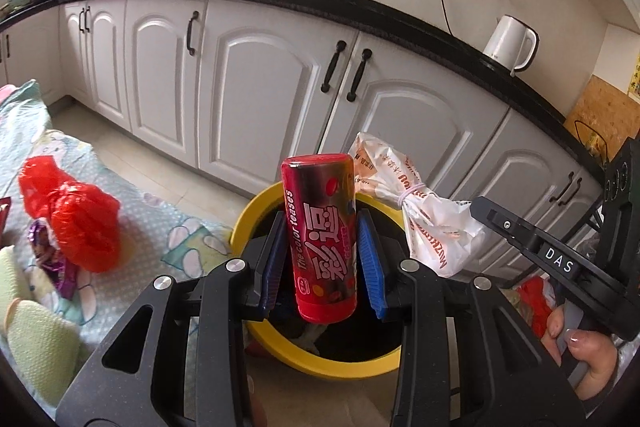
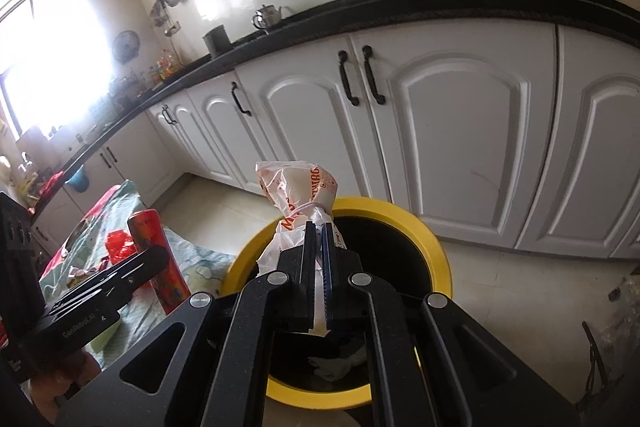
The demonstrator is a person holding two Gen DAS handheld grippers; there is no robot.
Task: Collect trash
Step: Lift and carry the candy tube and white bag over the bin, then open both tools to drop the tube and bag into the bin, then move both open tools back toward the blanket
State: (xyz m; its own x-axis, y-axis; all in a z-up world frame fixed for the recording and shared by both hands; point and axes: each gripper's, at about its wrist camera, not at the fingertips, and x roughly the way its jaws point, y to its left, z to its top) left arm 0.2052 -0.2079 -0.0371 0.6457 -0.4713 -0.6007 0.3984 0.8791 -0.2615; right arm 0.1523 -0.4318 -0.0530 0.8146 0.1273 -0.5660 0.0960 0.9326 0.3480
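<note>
My left gripper (image 1: pixel 322 247) is shut on a red candy tube (image 1: pixel 320 239), held upright over the yellow-rimmed trash bin (image 1: pixel 256 203). The tube (image 2: pixel 158 259) also shows at the left of the right wrist view. My right gripper (image 2: pixel 318 251) is shut on a white plastic bag with orange print (image 2: pixel 298 195), tied with a rubber band, above the bin's yellow rim (image 2: pixel 424 235). In the left wrist view that bag (image 1: pixel 424 219) hangs right of the tube. White scraps lie in the bin's dark inside.
A table with a patterned cloth (image 1: pixel 132 211) stands left of the bin, holding a red plastic bag (image 1: pixel 72 219) and a purple wrapper (image 1: pixel 48 251). White cabinets (image 1: pixel 260 87) under a black counter run behind. A white kettle (image 1: pixel 512 43) sits on the counter. A hand (image 1: pixel 584 351) holds the right gripper's handle.
</note>
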